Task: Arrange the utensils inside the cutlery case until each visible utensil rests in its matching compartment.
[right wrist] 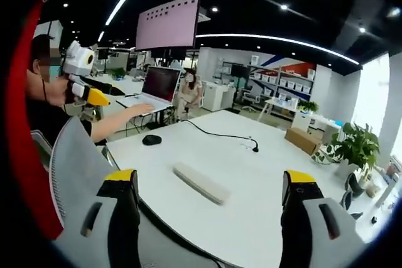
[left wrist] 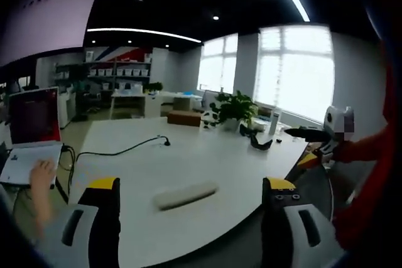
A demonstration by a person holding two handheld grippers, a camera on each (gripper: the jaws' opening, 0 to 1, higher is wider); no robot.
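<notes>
Cutlery case: a long, pale, closed-looking case (left wrist: pixel 186 195) lies flat on the white table (left wrist: pixel 188 155), near its front edge; in the right gripper view it (right wrist: pixel 201 183) lies at a slant between the two jaws. No utensils can be made out.
Left gripper: held above the table edge (left wrist: pixel 191 202), jaws wide apart, nothing between them; the case sits well ahead of the tips.
Right gripper: likewise spread wide (right wrist: pixel 210 186) and empty, over the table edge.
Other gripper in sight: the right gripper shows at the right of the left gripper view (left wrist: pixel 330 133), held in a hand with a red sleeve; the left gripper shows at the left of the right gripper view (right wrist: pixel 85 80).
Cable: a black cable (left wrist: pixel 119 150) runs across the table beyond the case.
Laptop: an open laptop (left wrist: pixel 32 131) stands at the far table end, a person's hand (left wrist: pixel 43 174) on it.
Mouse: a dark mouse (right wrist: pixel 151 139) beside the laptop.
Plant: a potted plant (left wrist: pixel 233 110) at the far side.
</notes>
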